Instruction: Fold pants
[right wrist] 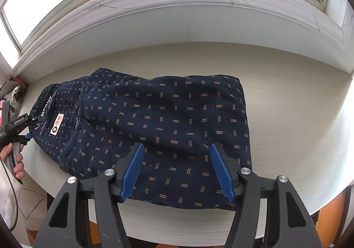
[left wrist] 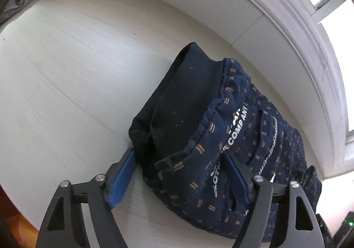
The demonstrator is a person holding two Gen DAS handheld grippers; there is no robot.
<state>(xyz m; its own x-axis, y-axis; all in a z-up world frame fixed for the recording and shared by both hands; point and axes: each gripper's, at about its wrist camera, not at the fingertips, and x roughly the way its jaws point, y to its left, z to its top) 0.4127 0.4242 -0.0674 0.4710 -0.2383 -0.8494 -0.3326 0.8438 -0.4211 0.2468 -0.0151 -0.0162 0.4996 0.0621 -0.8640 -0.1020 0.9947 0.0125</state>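
Left wrist view: pants lie on the bench, waistband end toward the camera, already doubled into a thick bundle. Left gripper straddles the waistband corner, jaws apart, one pad on the bench beside the pants, the other over the cloth; not clamped. Bare bench on the far side of the pants from the wall.

Right wrist view: pants form a flat rectangle, near edge just short of the bench edge. Right gripper hovers over that near edge, jaws apart, empty. Judgement: at least one fold done, another crosswise fold probably left.
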